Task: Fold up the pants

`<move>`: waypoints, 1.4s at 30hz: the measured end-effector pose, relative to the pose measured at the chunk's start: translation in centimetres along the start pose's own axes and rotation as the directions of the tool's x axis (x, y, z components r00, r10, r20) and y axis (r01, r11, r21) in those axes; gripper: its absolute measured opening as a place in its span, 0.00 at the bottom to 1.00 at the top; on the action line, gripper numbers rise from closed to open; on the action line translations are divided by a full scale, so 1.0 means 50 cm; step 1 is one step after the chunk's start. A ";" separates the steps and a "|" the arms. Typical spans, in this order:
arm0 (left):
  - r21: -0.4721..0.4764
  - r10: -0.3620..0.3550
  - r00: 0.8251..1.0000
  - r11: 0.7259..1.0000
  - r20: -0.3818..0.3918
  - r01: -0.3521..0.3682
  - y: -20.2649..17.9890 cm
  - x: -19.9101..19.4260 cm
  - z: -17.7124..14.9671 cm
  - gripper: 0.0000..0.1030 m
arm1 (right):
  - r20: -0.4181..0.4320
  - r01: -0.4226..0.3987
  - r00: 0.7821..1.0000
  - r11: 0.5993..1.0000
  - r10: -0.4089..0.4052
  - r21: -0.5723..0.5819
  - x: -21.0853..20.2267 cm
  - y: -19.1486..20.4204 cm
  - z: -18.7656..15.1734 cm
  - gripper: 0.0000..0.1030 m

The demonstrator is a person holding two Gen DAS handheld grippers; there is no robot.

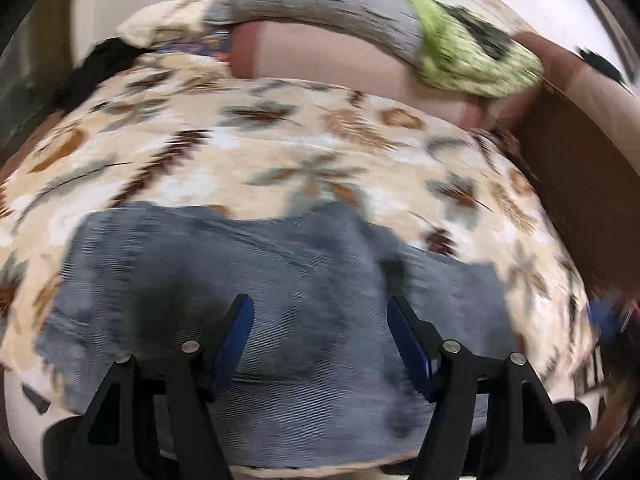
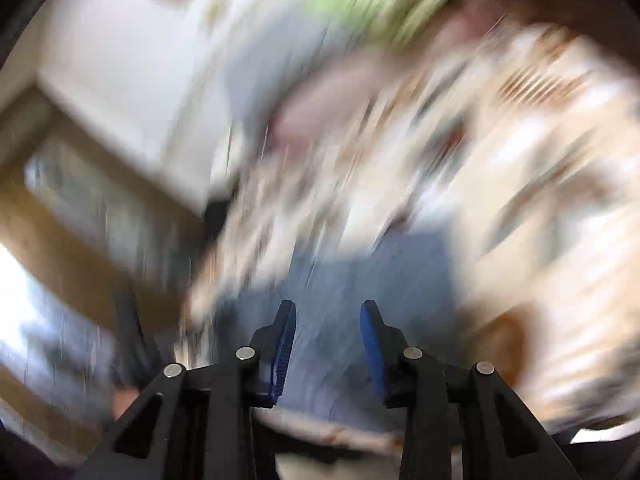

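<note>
The grey-blue pants (image 1: pixel 224 280) lie bunched on a floral cream bedspread (image 1: pixel 260 148), at the near edge of the bed. My left gripper (image 1: pixel 320 304) hangs just above them, jaws wide open and empty. The right wrist view is heavily blurred by motion. In it the pants (image 2: pixel 352 264) show as a blue patch ahead of my right gripper (image 2: pixel 328 312), which is open with nothing between its blue pads.
A grey patterned pillow (image 1: pixel 320 4) and a green cloth (image 1: pixel 472 56) lie on a pink bolster (image 1: pixel 340 60) at the far side of the bed. A brown headboard (image 1: pixel 580 184) stands at the right. A white wall (image 2: pixel 132 60) and wooden frame (image 2: pixel 80 240) show left.
</note>
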State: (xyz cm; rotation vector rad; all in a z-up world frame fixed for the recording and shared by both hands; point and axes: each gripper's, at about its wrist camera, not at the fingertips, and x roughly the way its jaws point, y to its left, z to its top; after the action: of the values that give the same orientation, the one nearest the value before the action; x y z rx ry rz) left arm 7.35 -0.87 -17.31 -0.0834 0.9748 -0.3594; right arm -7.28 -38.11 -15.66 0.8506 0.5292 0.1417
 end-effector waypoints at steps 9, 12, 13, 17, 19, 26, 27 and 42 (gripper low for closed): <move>0.101 -0.032 0.992 0.994 -0.118 0.044 -0.112 0.071 -0.056 0.68 | -0.073 0.204 0.972 0.957 -0.223 -0.206 0.039 0.066 0.041 0.36; 0.063 -0.033 0.987 0.997 -0.154 0.043 -0.089 0.077 -0.085 0.68 | -0.280 0.133 0.926 0.911 -0.255 -0.390 0.231 0.135 -0.024 0.36; 0.068 -0.028 0.986 0.997 -0.165 0.040 -0.085 0.079 -0.093 0.68 | -0.326 0.110 0.909 0.904 -0.260 -0.414 0.280 0.152 -0.039 0.36; 0.082 0.016 0.980 0.997 -0.197 0.000 -0.070 0.109 -0.127 0.68 | -0.460 0.092 0.831 0.893 -0.313 -0.441 0.432 0.179 -0.082 0.36; 0.133 0.037 0.984 0.991 -0.174 -0.013 -0.080 0.115 -0.135 0.68 | -0.492 0.117 0.786 0.871 -0.375 -0.478 0.490 0.178 -0.114 0.36; 0.125 -0.021 0.989 0.991 -0.149 0.039 -0.052 0.082 -0.143 0.68 | -0.505 0.185 0.770 0.895 -0.389 -0.407 0.547 0.153 -0.099 0.36; 0.117 -0.024 0.991 0.992 -0.135 0.040 -0.041 0.068 -0.144 0.68 | -0.492 0.158 0.802 0.913 -0.340 -0.375 0.529 0.159 -0.088 0.36; -0.224 0.275 0.958 0.941 0.080 -0.252 0.344 -0.205 -0.108 0.77 | -0.537 0.025 0.807 0.923 -0.246 -0.385 0.523 0.243 -0.180 0.38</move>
State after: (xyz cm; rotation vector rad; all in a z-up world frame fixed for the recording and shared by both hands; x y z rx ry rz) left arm 2.21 19.18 -16.13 -0.1628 0.8988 -0.0018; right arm 11.87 -15.50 -21.58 0.3864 1.1028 0.3604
